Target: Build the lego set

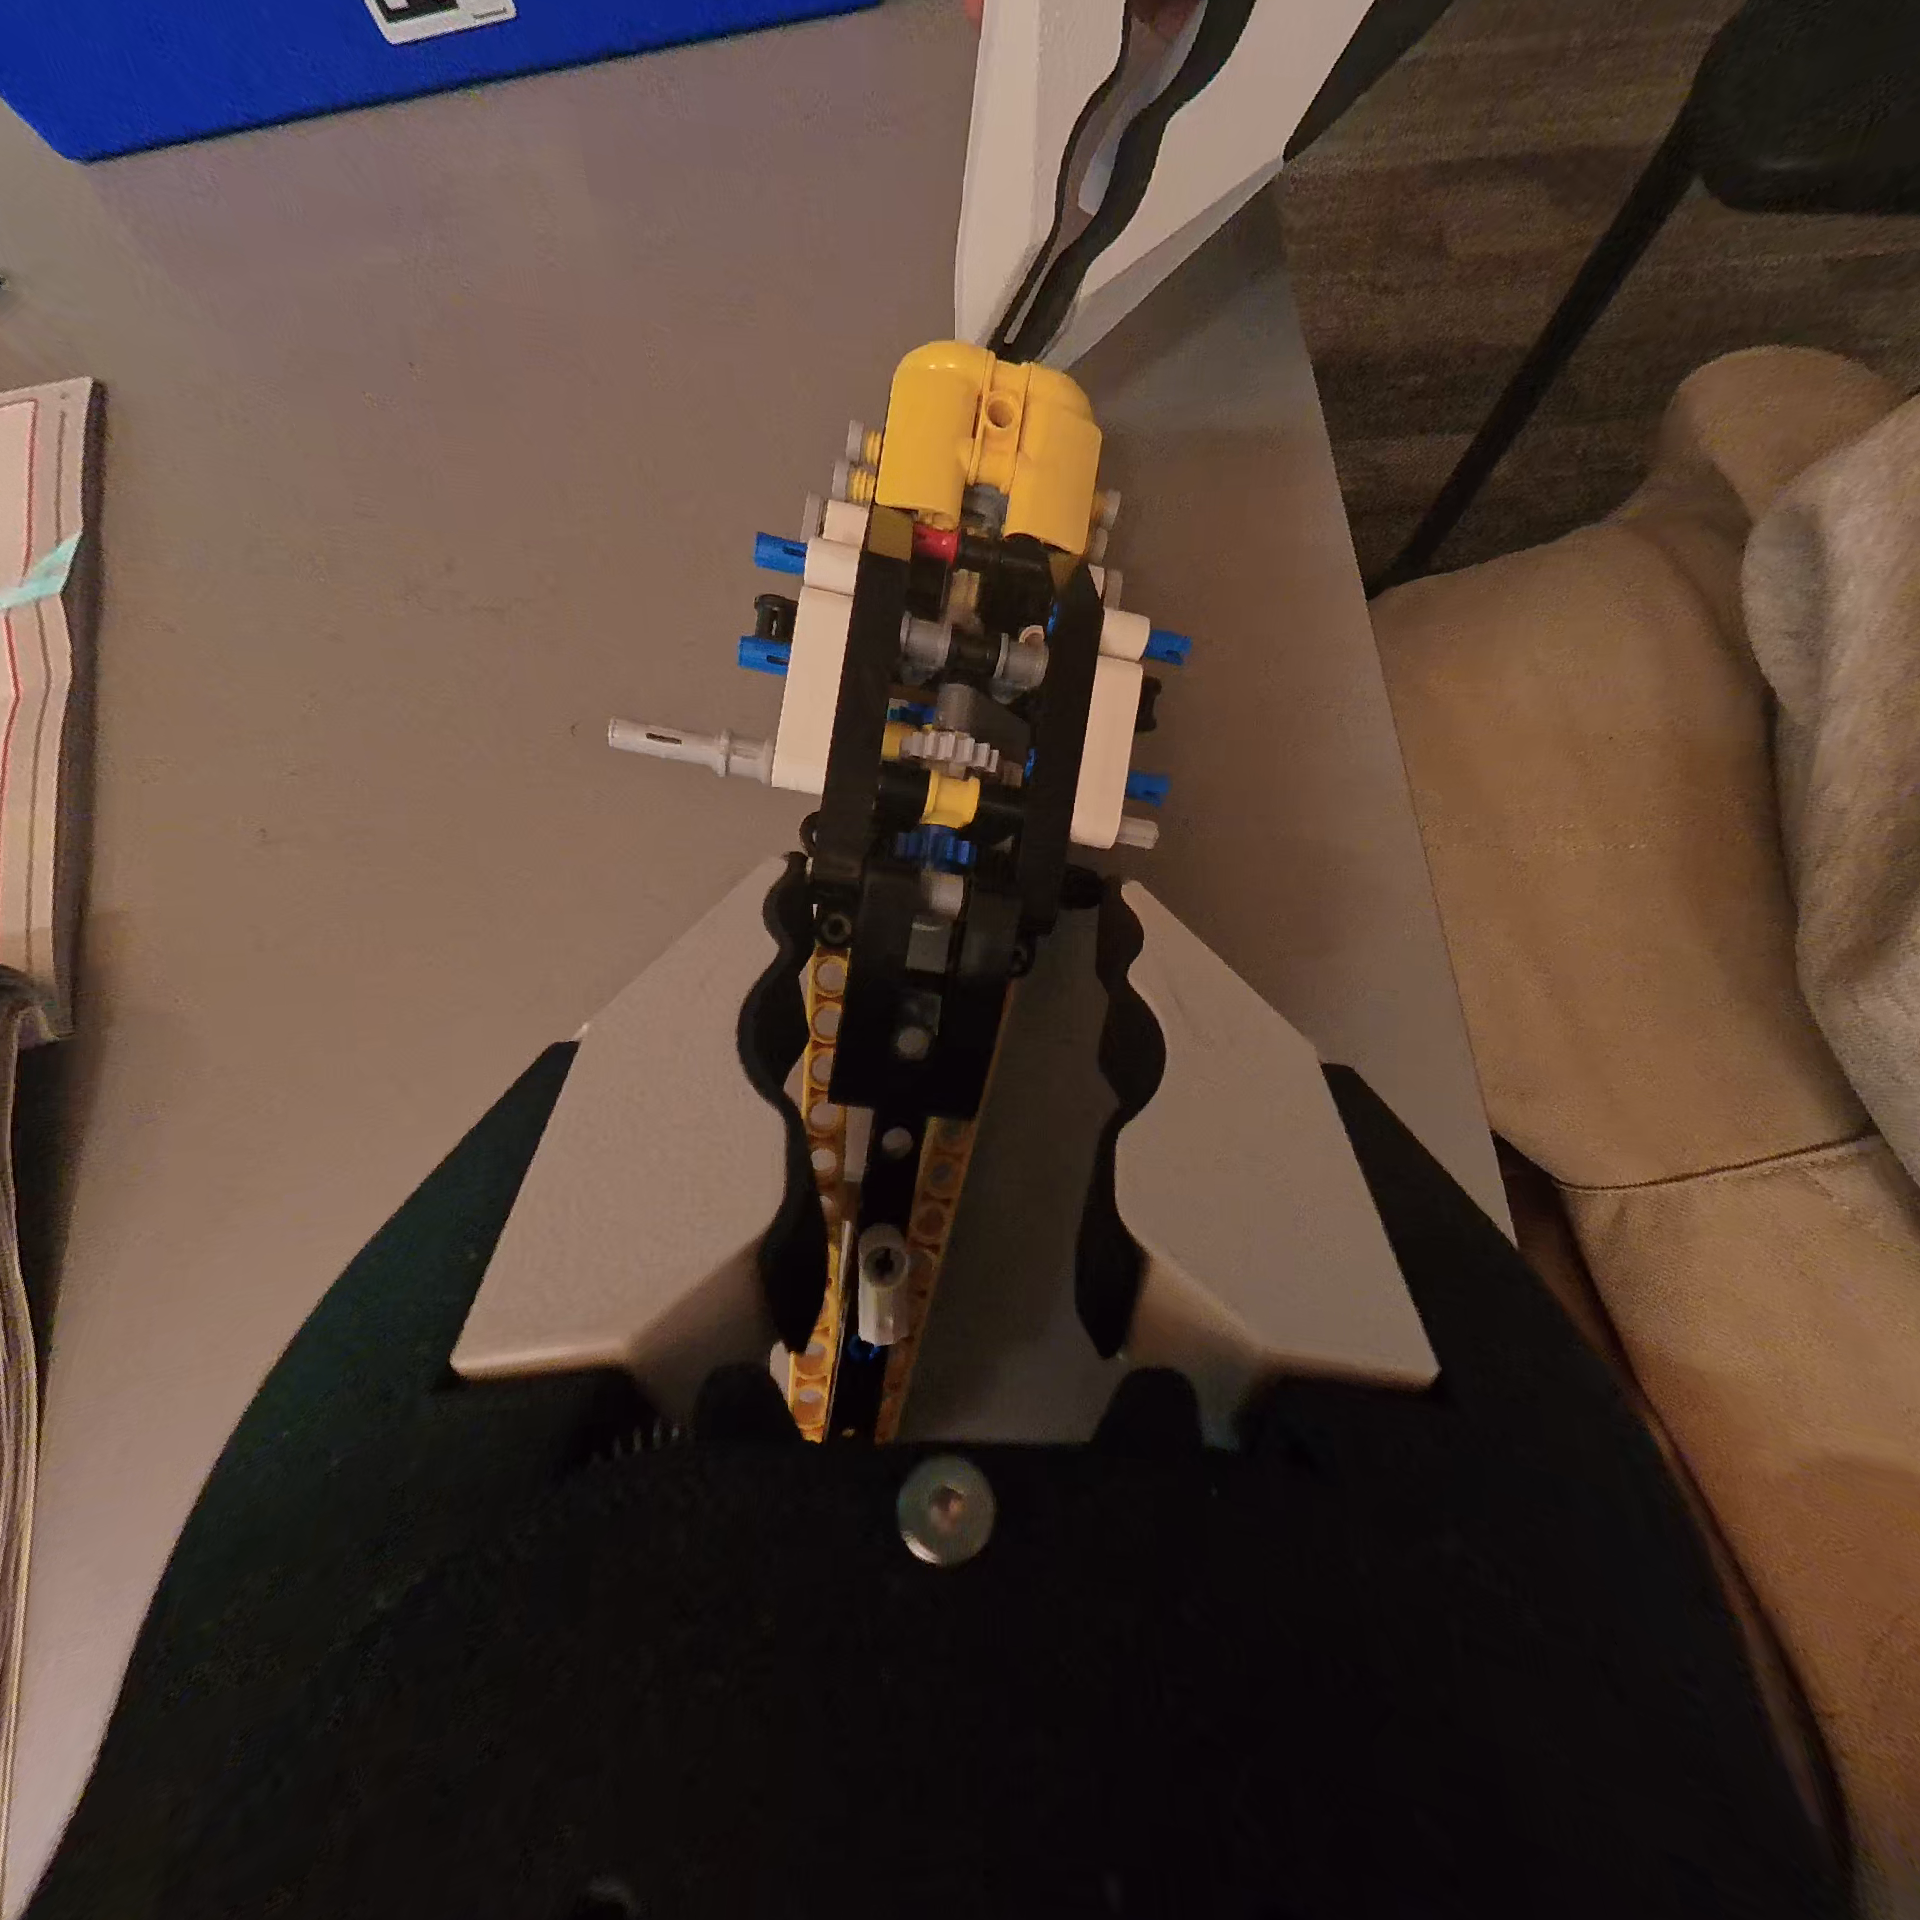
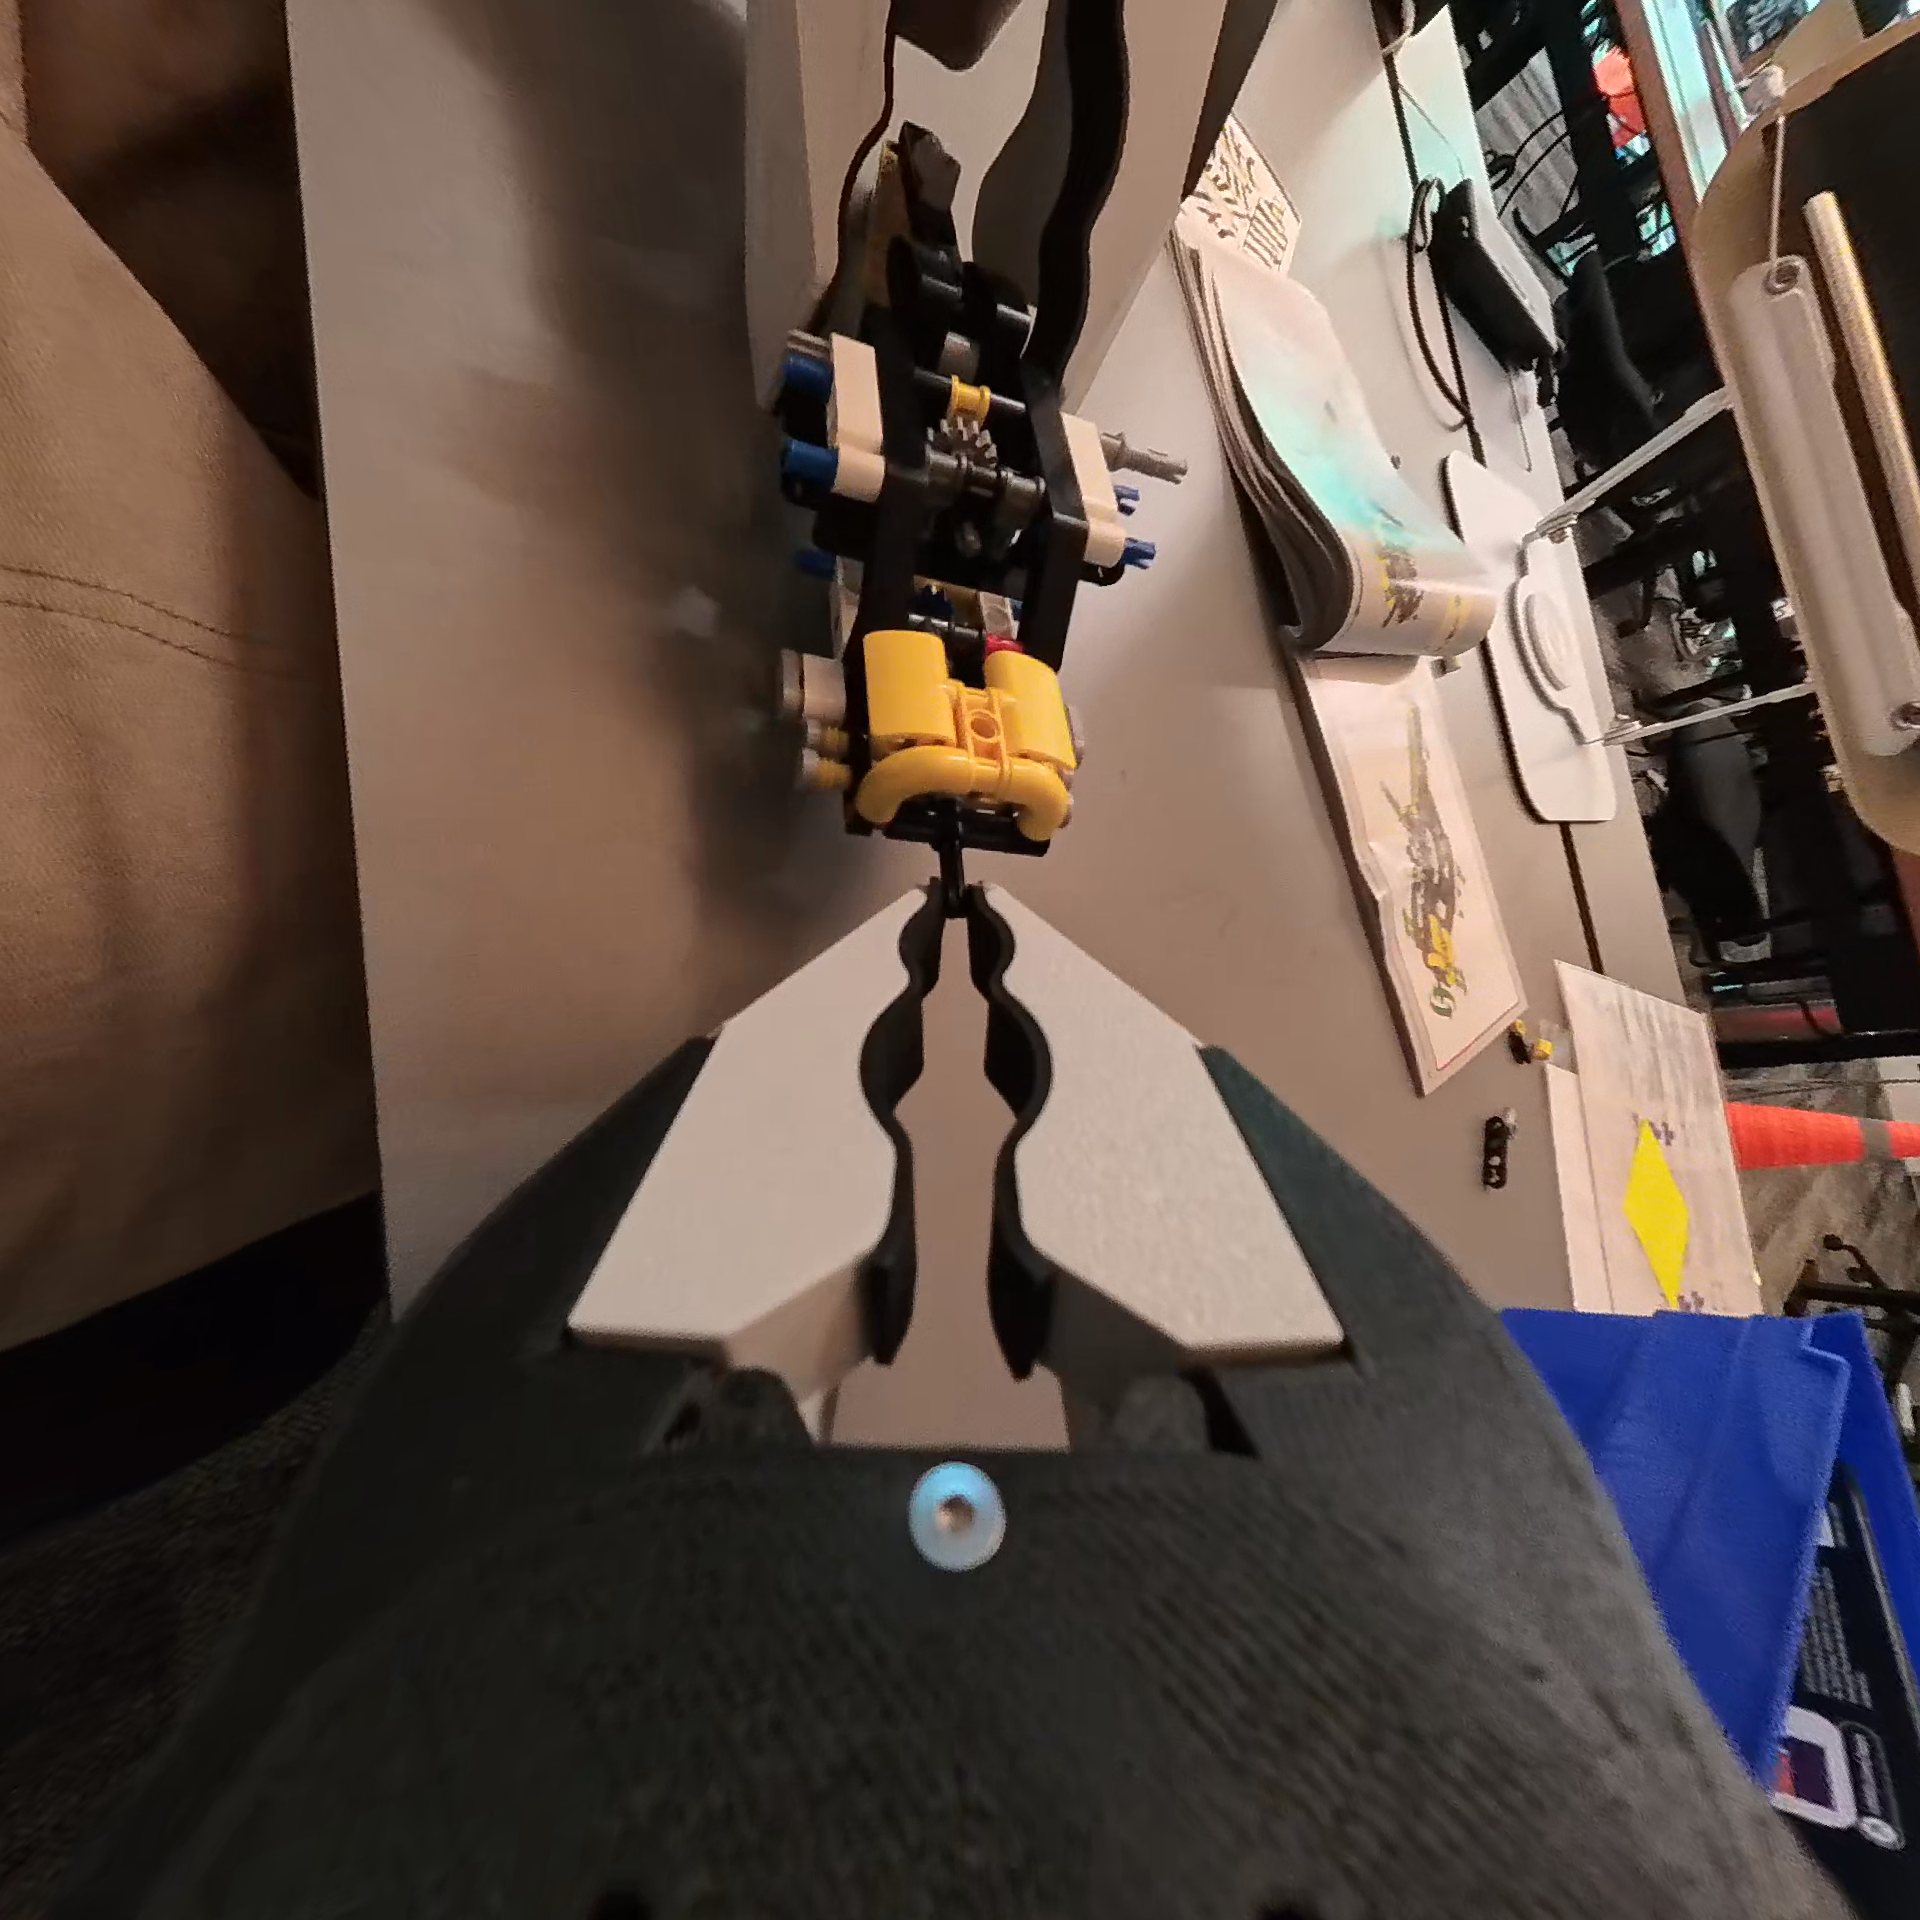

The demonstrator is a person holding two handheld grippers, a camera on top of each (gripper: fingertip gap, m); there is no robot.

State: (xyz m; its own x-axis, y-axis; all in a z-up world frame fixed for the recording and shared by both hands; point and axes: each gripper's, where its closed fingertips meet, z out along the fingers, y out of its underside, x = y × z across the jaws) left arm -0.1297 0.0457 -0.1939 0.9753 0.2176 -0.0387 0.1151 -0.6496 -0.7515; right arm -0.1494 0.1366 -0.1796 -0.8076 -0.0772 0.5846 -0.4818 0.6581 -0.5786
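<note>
Left gripper (image 1: 935,914) is clamped on the model (image 1: 961,665), held above the table (image 1: 416,520). Right gripper (image 2: 951,899) pinches a small black pin (image 2: 951,862) at the model's yellow end. Step: inserting this pin. Next, I judge, it needs a straight push.

The left gripper (image 1: 940,914) holds a lego model (image 1: 966,665) between its fingers (image 1: 774,1039), closed on the model's long yellow and black beams. The model points away from the camera, above the grey bench (image 1: 416,520). Its far end is a rounded yellow block, with white panels, blue pins and small gears behind it. The right gripper (image 1: 1023,348) comes in from the top, its tips meeting the yellow end. A blue box (image 1: 260,73) sits at the upper left, and papers (image 1: 36,675) lie at the left edge.
</note>
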